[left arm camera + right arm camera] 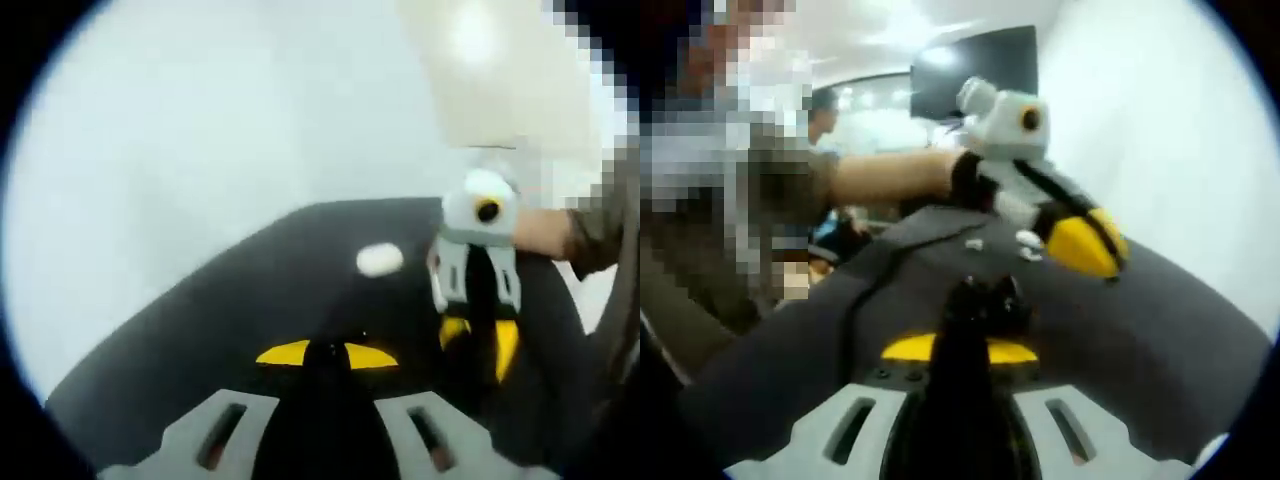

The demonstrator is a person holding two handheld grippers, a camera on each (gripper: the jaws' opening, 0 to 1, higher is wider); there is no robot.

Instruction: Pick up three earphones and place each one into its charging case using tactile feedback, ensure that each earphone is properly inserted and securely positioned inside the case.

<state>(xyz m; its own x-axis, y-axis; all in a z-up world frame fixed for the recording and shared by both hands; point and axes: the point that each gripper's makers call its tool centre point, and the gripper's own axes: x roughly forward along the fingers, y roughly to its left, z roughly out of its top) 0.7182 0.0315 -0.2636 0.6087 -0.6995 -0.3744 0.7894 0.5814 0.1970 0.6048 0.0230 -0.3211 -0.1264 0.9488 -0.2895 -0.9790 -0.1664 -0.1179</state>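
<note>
Earphone case, small white oval (379, 259), lies on dark grey mat (250, 320), ahead of left gripper (327, 354), just beside right gripper (480, 340) — right nearer. Tiny white bits, prob earbuds (1026, 246), on mat. Both grippers: yellow tips together, holding nothing visible.

In the left gripper view, a charging case (380, 259) lies on the table (250, 300) just above centre frame, with the right gripper (480, 345) standing to its right. In the right gripper view, small earphones (1025, 243) lie on the table above centre, just left of the left gripper (1090, 245) at upper right.
</note>
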